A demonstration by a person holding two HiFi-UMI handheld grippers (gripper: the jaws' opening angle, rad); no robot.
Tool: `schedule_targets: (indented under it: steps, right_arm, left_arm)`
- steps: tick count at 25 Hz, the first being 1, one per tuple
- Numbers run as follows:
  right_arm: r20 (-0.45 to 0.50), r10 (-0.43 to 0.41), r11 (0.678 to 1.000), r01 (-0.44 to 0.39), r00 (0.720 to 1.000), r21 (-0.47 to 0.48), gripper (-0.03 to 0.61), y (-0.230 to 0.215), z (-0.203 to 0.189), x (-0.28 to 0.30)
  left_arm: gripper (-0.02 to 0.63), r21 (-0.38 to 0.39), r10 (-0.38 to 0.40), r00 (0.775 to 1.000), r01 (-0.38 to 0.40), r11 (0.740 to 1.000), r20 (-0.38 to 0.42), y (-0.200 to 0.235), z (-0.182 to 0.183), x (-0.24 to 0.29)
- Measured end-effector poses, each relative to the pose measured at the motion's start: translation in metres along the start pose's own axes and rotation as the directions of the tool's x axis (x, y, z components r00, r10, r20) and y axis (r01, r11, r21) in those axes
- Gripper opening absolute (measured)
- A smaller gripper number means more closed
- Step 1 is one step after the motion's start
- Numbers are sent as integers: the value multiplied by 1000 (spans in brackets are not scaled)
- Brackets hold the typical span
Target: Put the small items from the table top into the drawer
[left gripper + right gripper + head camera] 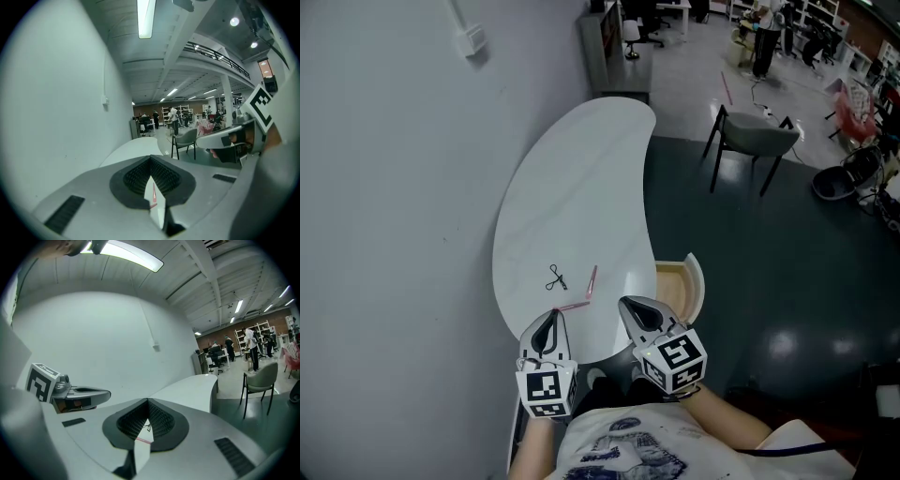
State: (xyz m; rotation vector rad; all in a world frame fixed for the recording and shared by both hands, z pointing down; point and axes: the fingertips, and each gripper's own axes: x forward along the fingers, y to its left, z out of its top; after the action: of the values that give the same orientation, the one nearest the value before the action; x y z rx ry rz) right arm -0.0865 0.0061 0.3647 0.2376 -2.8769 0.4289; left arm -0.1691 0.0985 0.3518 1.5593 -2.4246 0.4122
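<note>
Jaws together, thin bent pink stick (592,281)

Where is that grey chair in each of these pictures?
Head view: the grey chair stands upper right, past the white table.
Left gripper view: chair just right of centre.
Right gripper view: chair at the right edge.
Shared landmark: the white table.

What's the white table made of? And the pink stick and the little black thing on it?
The table looks like smooth white laminate or painted board: it is even and slightly shiny. The pink stick looks like thin plastic, maybe a straw: bright and slim. The little black thing has thin looped lines like metal wire, but it is too small to be sure.
</note>
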Motion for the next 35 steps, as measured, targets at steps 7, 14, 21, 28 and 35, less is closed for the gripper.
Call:
schedule_targets:
  steps: [7,14,21,28,35]
  right_arm:
    - [-20,-44,999,44,999,18,21,-18,-3,21]
    - [-31,-136,990,137,990,32,21,-31,3,61]
    - [-74,-259,964,262,963,43,21,-41,-3,101]
    - [-127,-349,931,359,928,65,21,-46,-18,125]
    - [-168,-419,897,435,892,75,23,-49,-36,139]
  left_arm:
    - [20,-1,-38,999,38,999,-16,12,-4,30]
    - [20,11,-131,991,131,991,-26,41,-4,73]
    - [20,18,-226,973,227,974,-41,75,-7,109]
    - [20,27,-320,946,322,946,-58,93,-17,137]
    - [20,27,-384,921,386,922,-66,100,-25,153]
